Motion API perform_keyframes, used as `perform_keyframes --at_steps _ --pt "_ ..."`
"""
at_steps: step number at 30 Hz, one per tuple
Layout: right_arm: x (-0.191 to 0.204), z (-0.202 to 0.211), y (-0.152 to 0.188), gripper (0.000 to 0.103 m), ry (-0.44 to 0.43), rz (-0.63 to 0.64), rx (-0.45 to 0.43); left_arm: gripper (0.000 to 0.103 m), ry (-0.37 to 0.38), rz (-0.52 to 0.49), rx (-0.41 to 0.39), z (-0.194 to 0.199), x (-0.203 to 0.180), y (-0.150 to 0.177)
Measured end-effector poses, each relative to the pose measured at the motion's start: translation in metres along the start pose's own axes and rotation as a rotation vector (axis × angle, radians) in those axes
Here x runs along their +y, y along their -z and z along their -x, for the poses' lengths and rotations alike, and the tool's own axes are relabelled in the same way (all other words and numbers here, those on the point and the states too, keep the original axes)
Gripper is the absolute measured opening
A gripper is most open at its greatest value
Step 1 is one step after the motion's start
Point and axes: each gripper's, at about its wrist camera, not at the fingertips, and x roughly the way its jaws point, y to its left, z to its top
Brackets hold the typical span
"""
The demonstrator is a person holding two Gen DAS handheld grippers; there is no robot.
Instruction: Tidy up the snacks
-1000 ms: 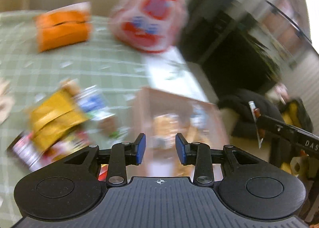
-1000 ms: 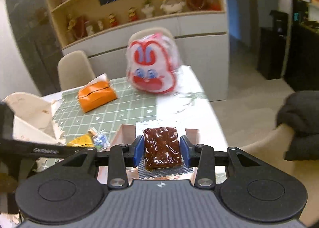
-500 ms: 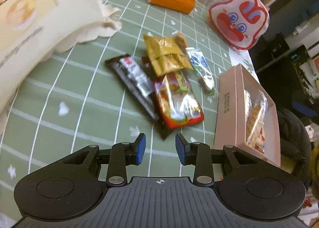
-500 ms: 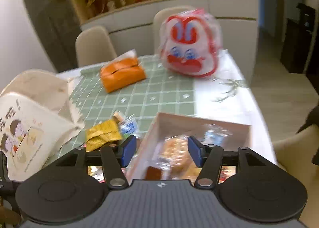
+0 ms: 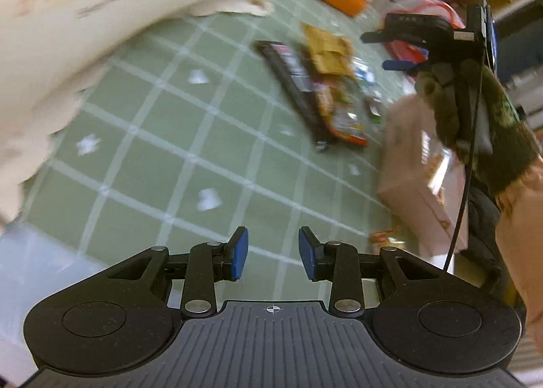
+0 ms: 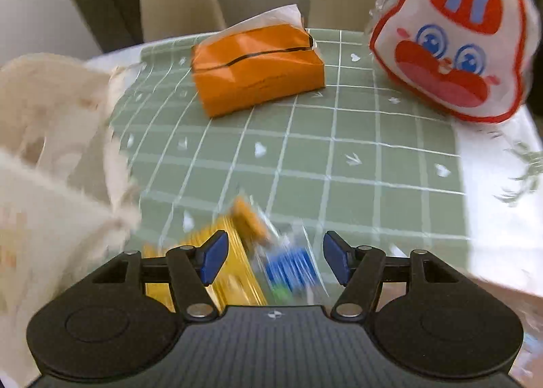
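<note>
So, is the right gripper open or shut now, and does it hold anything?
Open and empty: the right gripper has its blue pads wide apart, with only the blurred yellow and blue snack packets lying beneath.

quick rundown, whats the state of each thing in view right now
left gripper: open, empty, above the tablecloth
right gripper: open, empty, over the snack pile
pink box: open-topped, snacks inside
orange tissue pack: lying flat, tissue sticking out
rabbit-face bag: upright
yellow snack packet: lying on the tablecloth
</note>
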Motion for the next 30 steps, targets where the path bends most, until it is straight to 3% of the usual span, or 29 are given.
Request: perform_keyframes --at_steps 3,6,8,9,10,15,24,27,30 --pt "0.006 -0.027 -0.013 0.063 -0.006 -0.017 0.025 0.037 -0.032 0.033 -0.009 0.007 0.015 0.000" --pt "0.019 -0.052 -0.014 0.061 0.054 0.044 0.074 0.037 -0.042 0.048 -0.016 0.013 0.024 -0.002" --pt "0.024 -0.054 -0.012 0.047 0.056 0.087 0.081 0.037 -0.047 0.049 -0.017 0.015 0.028 -0.004" --pt "0.027 -0.053 -0.011 0.027 0.059 0.110 0.092 0.037 -0.048 0.050 -0.016 0.015 0.029 -0.006" --pt "0.029 -0.050 -0.008 0.021 0.068 0.131 0.102 0.037 -0.047 0.050 -0.016 0.016 0.030 -0.006" --pt "0.030 -0.014 0.019 0.020 -0.041 0.144 0.132 0.037 -0.022 0.022 -0.003 0.008 0.024 -0.016" --pt "0.060 0.070 0.113 0.021 -0.310 0.201 0.217 0.037 0.022 -0.125 0.053 -0.018 -0.015 -0.035" --pt "0.061 0.101 0.135 0.036 -0.298 0.208 0.158 0.037 0.029 -0.160 0.057 -0.028 -0.029 -0.040" --pt "0.052 0.130 0.154 0.052 -0.194 0.220 0.053 0.037 0.033 -0.207 0.069 -0.037 -0.044 -0.045"
